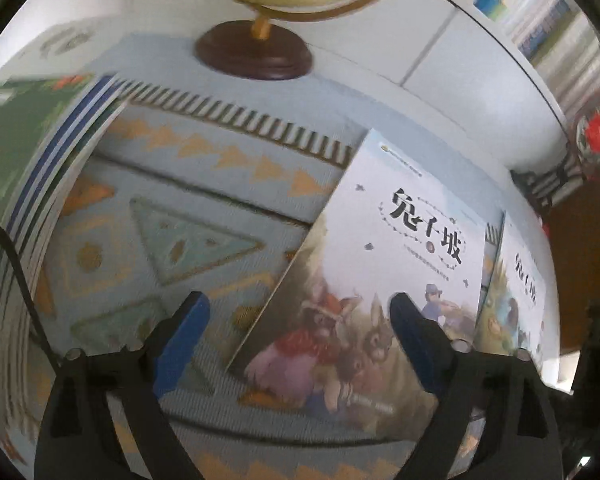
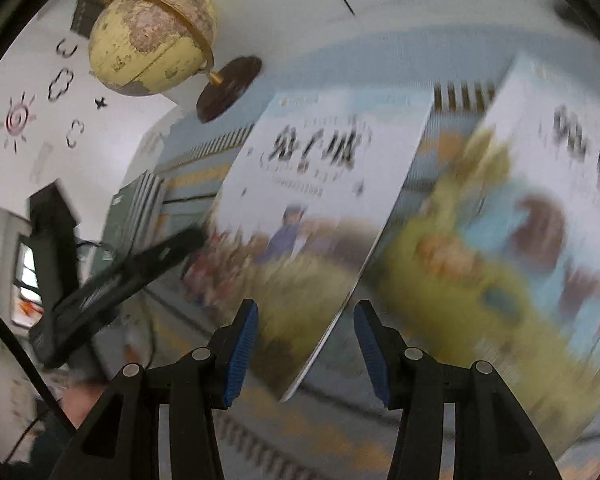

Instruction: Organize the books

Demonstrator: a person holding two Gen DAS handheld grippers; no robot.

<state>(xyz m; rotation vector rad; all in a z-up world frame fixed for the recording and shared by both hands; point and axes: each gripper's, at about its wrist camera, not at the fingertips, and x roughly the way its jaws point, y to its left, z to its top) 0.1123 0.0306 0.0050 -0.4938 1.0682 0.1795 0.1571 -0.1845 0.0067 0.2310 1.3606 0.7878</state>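
**Two loose picture books, both grippers were lined up – how I'd have picked them up**

The left gripper (image 1: 296, 320) had its jaws spread wide with nothing held, hanging over the lower left corner of the rabbit-cover book (image 1: 384, 276). The right gripper (image 2: 306, 344) was about half open, also empty, with that same book's lower right edge sitting in the gap, pads not pressing on it.

Using the globe (image 1: 260, 40) as the landmark: the rabbit-cover book lay flat on the patterned cloth (image 1: 172, 236) on the near side of the globe's base, the second book (image 2: 520, 216) just beside it further from the globe, and the stack of books (image 1: 40, 184) lay off to the globe's other side.

My take: flat books are fiddly. I'd have pinched the free edge, tipped it up a little, kept it slow and then carried it to the stack. Right view was blurry, so contact was hard to judge.
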